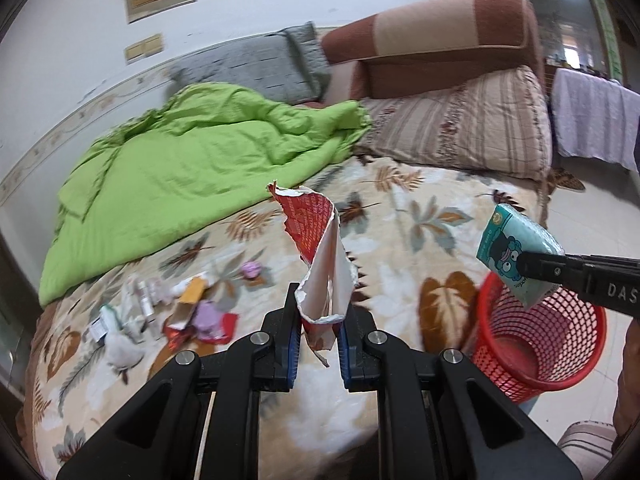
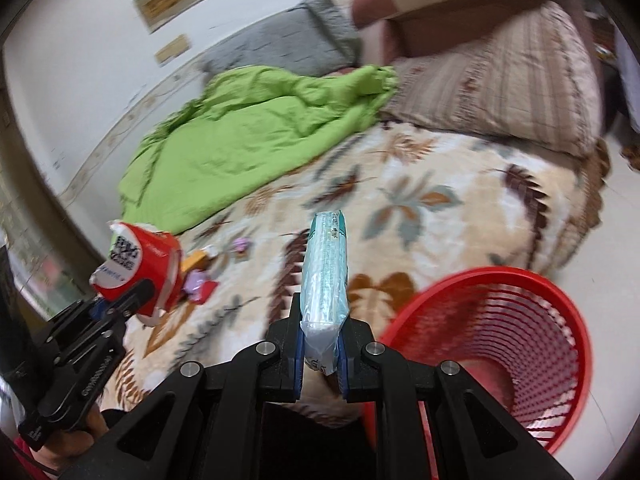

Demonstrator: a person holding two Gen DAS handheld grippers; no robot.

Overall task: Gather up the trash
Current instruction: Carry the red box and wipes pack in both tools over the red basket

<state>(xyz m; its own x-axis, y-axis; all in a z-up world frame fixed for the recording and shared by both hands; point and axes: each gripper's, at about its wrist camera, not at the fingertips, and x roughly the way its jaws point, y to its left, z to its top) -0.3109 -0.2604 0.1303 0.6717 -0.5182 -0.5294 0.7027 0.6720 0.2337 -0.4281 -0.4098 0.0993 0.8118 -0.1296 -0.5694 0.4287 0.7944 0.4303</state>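
Nearest the left wrist camera, the left gripper (image 1: 319, 322) is clenched on a torn red and white wrapper (image 1: 322, 256), which is pinched at its lower end so that the rest stands up clear of the fingers. Just to its right, the right gripper (image 2: 320, 342) is closed on a pale blue tissue pack (image 2: 325, 276), gripped across its thin edge, presumably because that is the narrowest way to take it. Beside and below the pack, a red mesh basket (image 2: 500, 344) is set on the floor against the near right edge of the bed, evidently so that scraps can be carried to it in one short reach; neither piece is over its mouth yet. Farther left on the leaf-patterned blanket (image 1: 400, 216), a small heap of litter (image 1: 168, 308) is left uncollected. Beyond, a green quilt (image 1: 192, 160) is bunched toward the far wall, with pillows (image 1: 460, 128) at the headboard.
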